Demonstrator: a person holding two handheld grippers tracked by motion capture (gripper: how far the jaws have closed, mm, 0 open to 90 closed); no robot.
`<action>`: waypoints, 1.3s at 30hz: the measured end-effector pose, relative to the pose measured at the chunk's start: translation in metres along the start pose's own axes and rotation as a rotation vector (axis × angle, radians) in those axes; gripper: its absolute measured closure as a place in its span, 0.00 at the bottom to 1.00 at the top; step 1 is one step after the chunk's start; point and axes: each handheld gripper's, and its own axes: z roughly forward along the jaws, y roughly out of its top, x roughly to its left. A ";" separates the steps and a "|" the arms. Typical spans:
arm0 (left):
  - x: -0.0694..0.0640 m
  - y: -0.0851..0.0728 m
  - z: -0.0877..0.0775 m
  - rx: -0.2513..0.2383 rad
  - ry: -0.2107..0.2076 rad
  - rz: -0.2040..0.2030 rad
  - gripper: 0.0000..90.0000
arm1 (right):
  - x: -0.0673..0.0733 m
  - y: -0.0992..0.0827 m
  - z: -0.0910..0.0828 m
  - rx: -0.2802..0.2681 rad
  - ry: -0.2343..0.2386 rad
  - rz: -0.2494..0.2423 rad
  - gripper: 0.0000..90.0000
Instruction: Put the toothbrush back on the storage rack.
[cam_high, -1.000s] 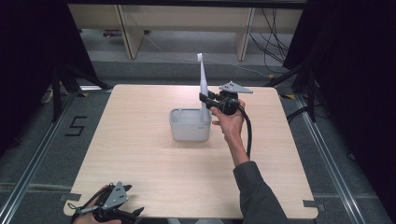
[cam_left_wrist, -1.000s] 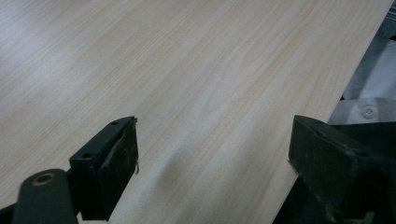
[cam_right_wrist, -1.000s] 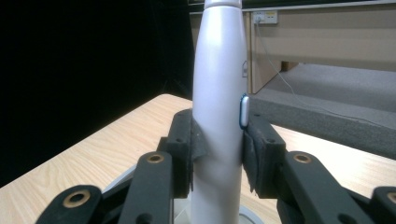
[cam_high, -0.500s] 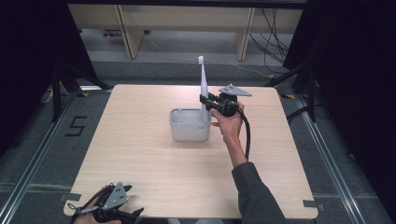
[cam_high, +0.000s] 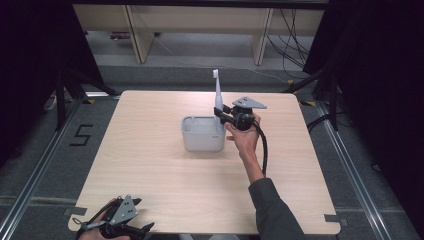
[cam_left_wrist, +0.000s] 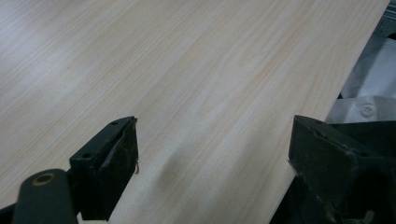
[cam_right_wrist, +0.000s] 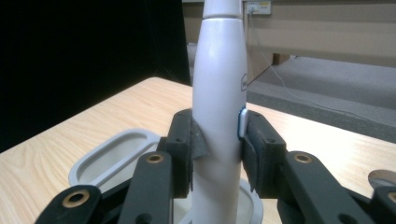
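High view. Right gripper (cam_high: 223, 114), just right of centre frame, is clamped on an upright white electric toothbrush (cam_high: 217, 92), held over the right end of a grey holder (cam_high: 201, 134) that sits mid-tabletop (cam_high: 150, 165). The brush head points up and its lower end sits at or just inside the holder's right-hand slot; contact with the bottom cannot be told. Judgement: the step is seating the brush. Keep it vertical, lower straight down, and open only once the holder carries it. A tilt could catch the slot rim and shove the light holder. Room is generous: bare wood all round the holder and edges well apart from it. Left gripper (cam_high: 142, 230) rests at lower left of the frame, at the near edge.

Left gripper view. Jaws stand wide apart with nothing between them, only wood grain. The tabletop edge runs down the right of the frame, close to the right-hand jaw, so any sideways move that way goes off the edge.

Right gripper view. Pads squeeze the toothbrush (cam_right_wrist: 219, 107) body at mid-handle, one pad right beside its side button. An oval slot of the holder (cam_right_wrist: 100, 161) lies open at lower left. The far tabletop edge at upper right is well off.
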 end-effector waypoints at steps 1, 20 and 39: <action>0.000 0.000 0.001 0.002 0.000 -0.002 0.17 | 0.000 -0.001 0.000 0.003 -0.001 -0.008 0.74; 0.000 0.000 0.000 0.001 0.001 -0.001 0.17 | -0.002 -0.016 0.001 0.049 -0.010 -0.035 0.74; 0.001 0.000 0.000 0.004 0.003 0.003 0.17 | -0.001 -0.018 -0.003 0.055 -0.017 -0.037 0.75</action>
